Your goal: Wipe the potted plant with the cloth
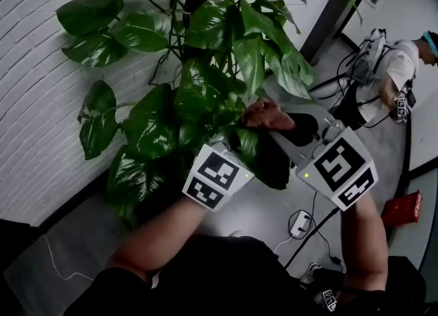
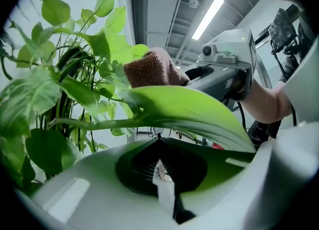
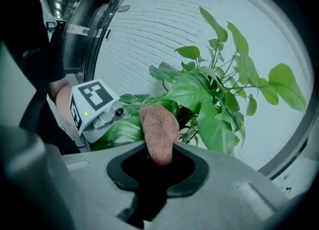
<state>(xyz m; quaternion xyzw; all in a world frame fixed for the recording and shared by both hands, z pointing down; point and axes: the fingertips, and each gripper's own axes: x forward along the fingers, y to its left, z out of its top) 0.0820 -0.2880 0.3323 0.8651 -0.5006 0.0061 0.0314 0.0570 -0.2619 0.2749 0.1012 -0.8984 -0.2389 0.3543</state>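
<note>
Head view: one plant (image 1: 205,68) beside a white brick wall (image 1: 34,116), two grippers each with one marker cube, one brown cloth (image 1: 263,113), one other person (image 1: 400,68) far beyond the fingertips at upper right, and one red box (image 1: 402,208) on the floor (image 1: 260,208) behind the right cube.
Left gripper (image 2: 162,162): its fingers (image 2: 89,189) are drawn together to a thin slit with nothing between them. One broad leaf (image 2: 189,112) lies across just past their tips.
Right gripper (image 3: 157,159): its fingers (image 3: 239,189) are clenched on the cloth, which sticks out past the tips as one folded wad.
Cloth: held in the right fingers, among the leaves, on the far side of the broad leaf from the left fingers. Contact with the leaf cannot be told.
Left gripper view alone: shows the leaf's pale underside, the cloth rising over its far edge, the right gripper's body just beyond, and one strip lamp (image 2: 208,17) overhead.
Right gripper view alone: shows the grip on the cloth and the left cube with one green light just left of the wad.
Head view alone: shows the person and the box. The left fingers are hidden under leaves there.
</note>
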